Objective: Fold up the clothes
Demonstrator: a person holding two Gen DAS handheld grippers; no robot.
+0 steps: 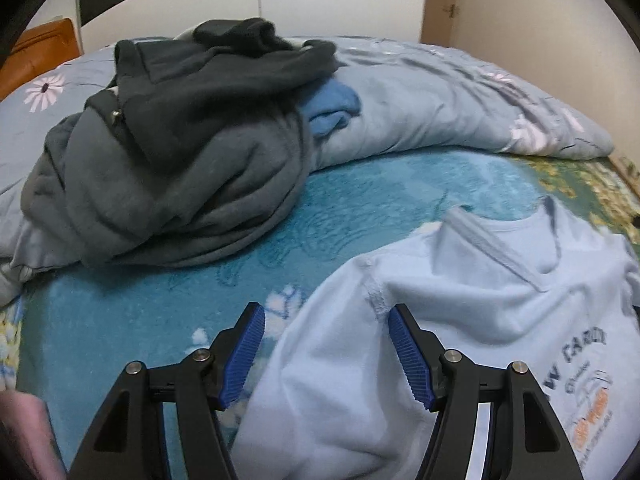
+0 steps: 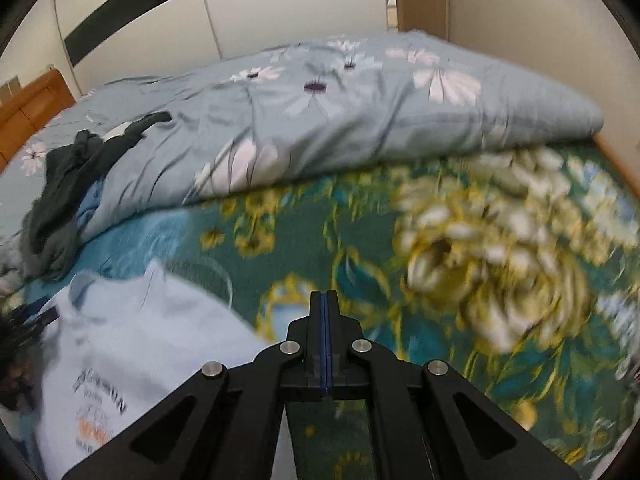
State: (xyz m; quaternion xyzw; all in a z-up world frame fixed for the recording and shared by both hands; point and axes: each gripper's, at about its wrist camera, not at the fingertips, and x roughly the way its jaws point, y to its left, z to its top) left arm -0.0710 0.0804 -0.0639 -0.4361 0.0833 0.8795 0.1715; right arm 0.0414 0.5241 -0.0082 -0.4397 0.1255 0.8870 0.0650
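Observation:
A light blue T-shirt (image 1: 460, 320) with dark lettering and an orange print lies on the teal blanket (image 1: 360, 200), collar toward the far side. My left gripper (image 1: 326, 310) hovers open over the shirt's left sleeve and shoulder seam. Its blue pads (image 1: 248, 352) stand apart from the cloth. In the right wrist view the same T-shirt (image 2: 140, 340) sits at the lower left. My right gripper (image 2: 325, 294) is shut with nothing between its fingers, over the flowered part of the blanket (image 2: 440, 240) to the right of the shirt.
A heap of dark grey clothes (image 1: 180, 160) with a blue garment (image 1: 332, 112) beside it lies at the far left. A pale blue flowered duvet (image 2: 360, 120) is bunched across the back. A brown headboard (image 1: 40, 52) and white wardrobe doors stand behind.

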